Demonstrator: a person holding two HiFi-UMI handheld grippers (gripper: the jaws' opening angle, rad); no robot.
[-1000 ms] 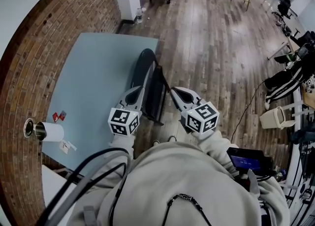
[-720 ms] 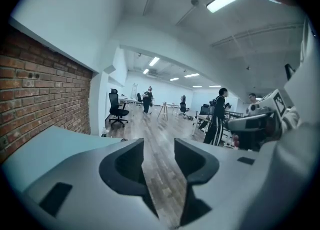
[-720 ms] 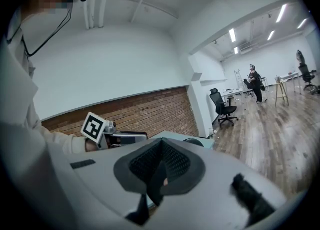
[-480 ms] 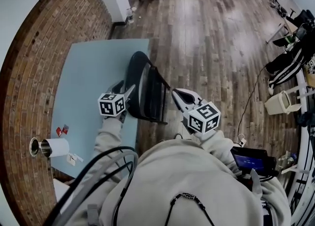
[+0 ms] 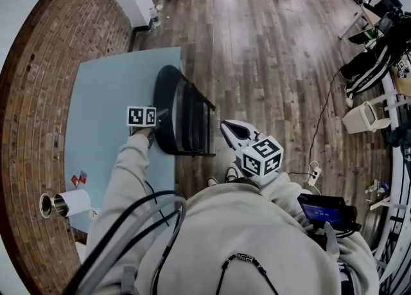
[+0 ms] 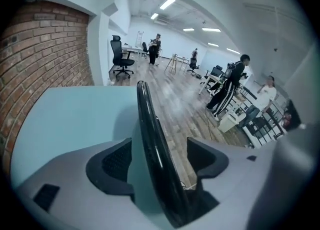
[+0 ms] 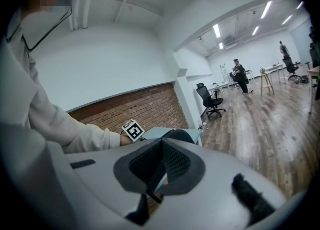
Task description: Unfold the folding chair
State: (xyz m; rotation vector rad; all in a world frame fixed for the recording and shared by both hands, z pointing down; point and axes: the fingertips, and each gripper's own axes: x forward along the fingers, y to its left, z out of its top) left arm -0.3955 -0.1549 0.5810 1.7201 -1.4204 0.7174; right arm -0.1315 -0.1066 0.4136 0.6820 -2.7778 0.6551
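The wood floor (image 5: 276, 62) spreads ahead and to the right of both pairs of fingers. The pale blue worktop (image 5: 103, 94) lies left of and beyond the left fingers (image 6: 117, 161), against a brick wall (image 5: 32, 94). The black chair (image 5: 183, 117), folded flat, stands on the floor along the worktop's edge. The left gripper (image 6: 160, 146) has its fingers spread, and the chair's curved top rim runs between them with a sliver of gap on either side. The right gripper (image 7: 161, 146) has its fingers (image 7: 177, 161) pressed together with nothing between them; the chair is ahead and left of them, apart.

Well behind the left fingers, at the worktop's near corner, a metal cup (image 5: 46, 205) sits against a paper roll (image 5: 76, 201); its inside is dark and its contents cannot be told. Far right of the right fingers a white bin (image 5: 361, 119) stands on the floor, contents unclear.

Only the head view shows the cup, roll and bin. Only the left gripper view shows people (image 6: 235, 81) standing far beyond the left fingers. The right gripper view alone shows the sleeve (image 7: 65, 129) from the side, left of the right fingers.

A second ago both grippers sat side by side at the chair's near end. Since then the left arm has stretched out to the rim, while the right gripper has barely moved
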